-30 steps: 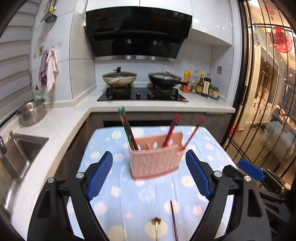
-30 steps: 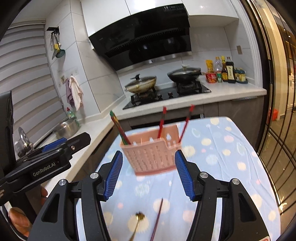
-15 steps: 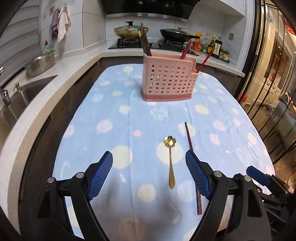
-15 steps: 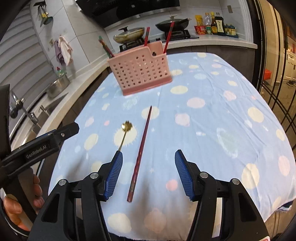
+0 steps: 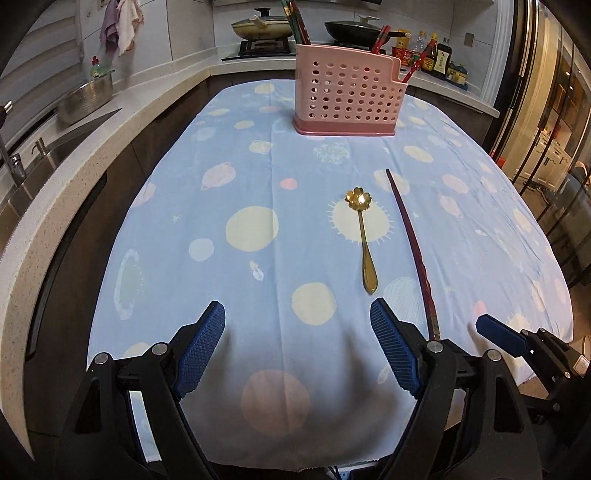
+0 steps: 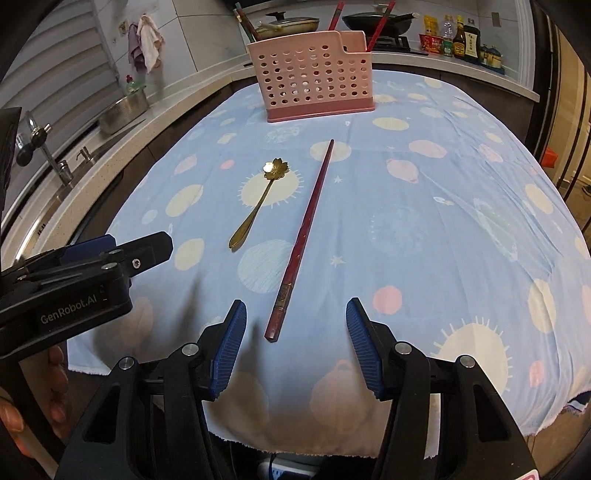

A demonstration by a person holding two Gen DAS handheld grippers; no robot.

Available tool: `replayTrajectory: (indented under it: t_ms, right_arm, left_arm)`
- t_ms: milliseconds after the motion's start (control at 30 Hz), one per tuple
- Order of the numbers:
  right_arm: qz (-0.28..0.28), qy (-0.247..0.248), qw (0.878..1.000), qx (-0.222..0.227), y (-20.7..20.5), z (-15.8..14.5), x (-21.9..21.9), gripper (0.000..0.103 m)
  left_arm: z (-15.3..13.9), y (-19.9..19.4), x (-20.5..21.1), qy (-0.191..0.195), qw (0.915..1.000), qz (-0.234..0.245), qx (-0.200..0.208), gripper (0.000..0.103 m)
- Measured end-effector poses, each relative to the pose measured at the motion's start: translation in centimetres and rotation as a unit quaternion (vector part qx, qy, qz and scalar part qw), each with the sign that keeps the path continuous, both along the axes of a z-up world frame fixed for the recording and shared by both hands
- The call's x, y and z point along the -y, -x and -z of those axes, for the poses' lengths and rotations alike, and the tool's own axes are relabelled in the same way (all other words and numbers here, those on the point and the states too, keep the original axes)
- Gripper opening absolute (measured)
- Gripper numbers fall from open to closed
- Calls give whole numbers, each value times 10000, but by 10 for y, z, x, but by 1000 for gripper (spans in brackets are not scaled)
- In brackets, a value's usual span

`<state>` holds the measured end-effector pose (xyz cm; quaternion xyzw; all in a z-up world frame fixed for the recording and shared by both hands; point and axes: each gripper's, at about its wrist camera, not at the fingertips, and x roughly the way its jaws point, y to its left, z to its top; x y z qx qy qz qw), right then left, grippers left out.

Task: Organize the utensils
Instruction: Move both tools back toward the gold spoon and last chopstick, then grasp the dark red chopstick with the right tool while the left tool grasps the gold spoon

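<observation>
While both are hovering low over the near edge of the bench, the left hand-held gripper and the right hand-held gripper are each spreading their blue pads wide apart and gripping nothing. The thick end of a dark red chopstick is lying just ahead of the right one, between its pads' lines, and is running away toward the far side. Just to its left, apart from it, a gold spoon with a flower-shaped bowl is lying on the blue planet-print cloth, bowl pointing away. Well beyond both, a pink perforated utensil holder is standing upright on the cloth, with several red chopsticks leaning out of it. Behind it, two pans are sitting on the stove.
</observation>
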<state>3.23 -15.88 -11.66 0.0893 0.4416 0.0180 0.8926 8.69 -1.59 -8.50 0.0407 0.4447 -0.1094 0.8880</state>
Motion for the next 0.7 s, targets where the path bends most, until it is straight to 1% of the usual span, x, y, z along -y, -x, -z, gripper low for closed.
replayTrajectory:
  t_ms: [67,233,433,500,533,600,633,667,700]
  right_arm:
    - [-29,40,10000,-32,-2,3,-1,48]
    - [-63,104,9999,-91,-6,9,-5,42]
    - [-83,324,9994,-49,-9,12,-7,31]
    - [-72,409,9991,-33,-9,12,-6,24]
    - [-60,427,9991,-28,-9,12,-5,22]
    - [-18,414,9991,-21,-8,13,-1,14]
    - [1,394,9992,-19,-8,13,1,12]
    - [24,357,9994,-15,-8,13,4,8]
    - [70,335,9994,-13,-7,13,7,7]
  left_arm:
    - [2,-1,-1,-20,10000,-12,-36,77]
    - [9,1,-1,-67,9999,-20,-105,77]
    - [14,1,2,-83,9998,27,-179,77]
    - [15,1,4,-80,9997,58,-202,77]
    - [15,1,5,-87,9997,66,-209,77]
    - [16,0,6,-82,9997,88,-228,77]
    - [16,0,6,-75,9996,95,-237,77]
    - [17,-1,7,-63,9996,107,-250,77]
    - [17,-1,8,-47,9996,118,-264,77]
